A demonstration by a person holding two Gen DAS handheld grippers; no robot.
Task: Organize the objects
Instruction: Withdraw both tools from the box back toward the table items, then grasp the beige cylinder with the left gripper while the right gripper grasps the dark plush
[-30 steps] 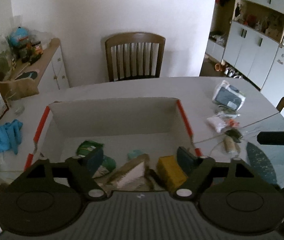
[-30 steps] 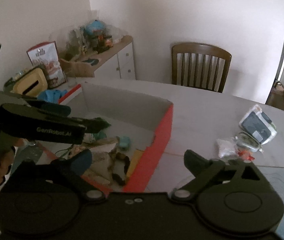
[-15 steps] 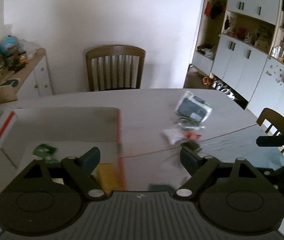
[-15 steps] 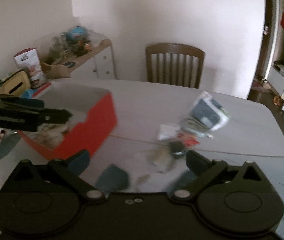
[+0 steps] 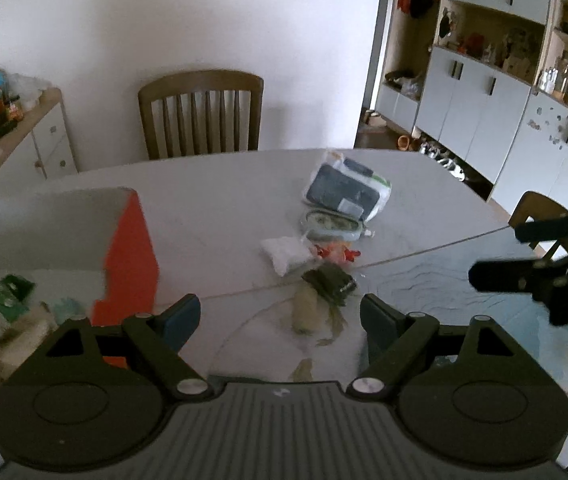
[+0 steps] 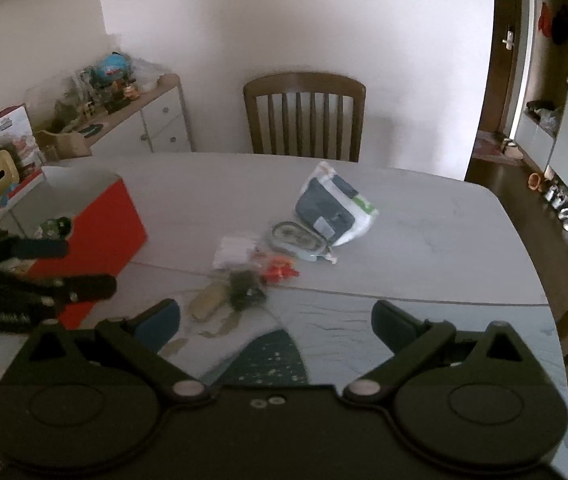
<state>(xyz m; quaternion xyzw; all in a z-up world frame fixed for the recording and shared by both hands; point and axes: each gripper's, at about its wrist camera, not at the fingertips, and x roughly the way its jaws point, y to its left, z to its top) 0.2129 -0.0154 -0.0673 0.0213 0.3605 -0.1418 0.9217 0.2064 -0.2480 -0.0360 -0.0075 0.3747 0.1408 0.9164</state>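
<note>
A red box (image 5: pixel 131 248) with grey inner walls stands at the table's left, holding several items; it also shows in the right wrist view (image 6: pixel 99 228). A pile of loose objects lies mid-table: a blue-grey pouch in plastic (image 5: pixel 344 192) (image 6: pixel 330 206), an oval tin (image 5: pixel 330 224) (image 6: pixel 296 238), a white packet (image 5: pixel 286 254), a red wrapper (image 6: pixel 279 270), a dark packet (image 5: pixel 332 282) (image 6: pixel 245 282) and a beige roll (image 5: pixel 306 308) (image 6: pixel 207 300). My left gripper (image 5: pixel 279 320) is open and empty, just short of the pile. My right gripper (image 6: pixel 275 322) is open and empty, right of it.
A wooden chair (image 5: pixel 201 114) stands behind the table. A sideboard (image 6: pixel 139 120) with clutter is at the far left. White cabinets (image 5: pixel 484 108) line the right wall. A second chair (image 5: pixel 536 212) is at the right table edge. A blue patterned mat (image 6: pixel 364 328) lies under my grippers.
Both grippers have swung from above the red box to the right, and now face the pile of loose objects. Both stayed open and empty.
</note>
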